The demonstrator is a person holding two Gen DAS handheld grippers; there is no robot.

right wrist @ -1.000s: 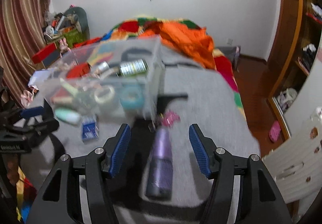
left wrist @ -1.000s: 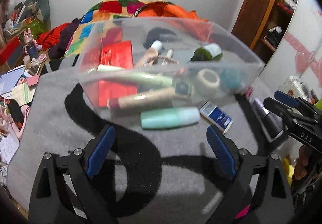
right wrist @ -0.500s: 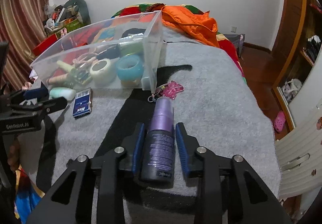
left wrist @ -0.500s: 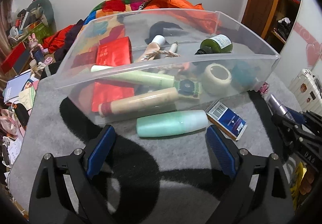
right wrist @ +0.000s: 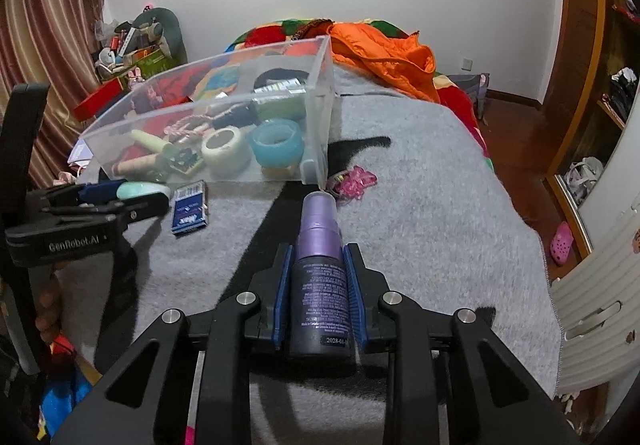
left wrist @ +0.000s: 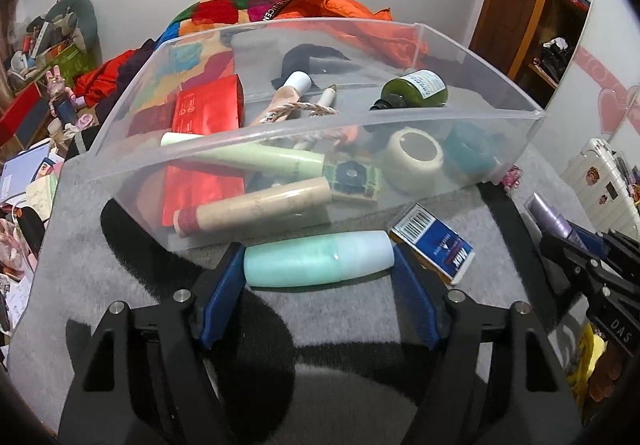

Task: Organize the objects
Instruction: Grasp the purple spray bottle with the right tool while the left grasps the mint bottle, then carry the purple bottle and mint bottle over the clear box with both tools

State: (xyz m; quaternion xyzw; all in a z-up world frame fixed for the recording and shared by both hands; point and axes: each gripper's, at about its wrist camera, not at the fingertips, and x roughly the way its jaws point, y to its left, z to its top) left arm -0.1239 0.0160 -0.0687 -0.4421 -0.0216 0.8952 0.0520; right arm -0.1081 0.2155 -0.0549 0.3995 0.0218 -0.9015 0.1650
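Note:
A mint-green bottle (left wrist: 316, 259) lies on its side on the grey blanket, just in front of the clear plastic bin (left wrist: 520, 133). My left gripper (left wrist: 318, 251) is closing on it, and its blue pads touch the bottle's two ends. My right gripper (right wrist: 318, 249) is shut on a dark purple spray bottle (right wrist: 320, 285), whose cap points toward the bin (right wrist: 320, 85). In the right wrist view the left gripper (right wrist: 120, 197) shows at the left with the mint bottle (right wrist: 140, 189) between its fingers.
A blue cigarette pack (left wrist: 434, 241) lies just right of the mint bottle. Pink hair clips (right wrist: 356, 181) sit at the bin's near corner. The bin holds tubes, tape rolls, a red box and a green bottle. Orange bedding (right wrist: 384, 53) lies behind; the blanket's edge drops off at the right.
The left gripper came forward to the mint bottle and its jaws narrowed onto the ends. The right gripper closed on the purple spray bottle.

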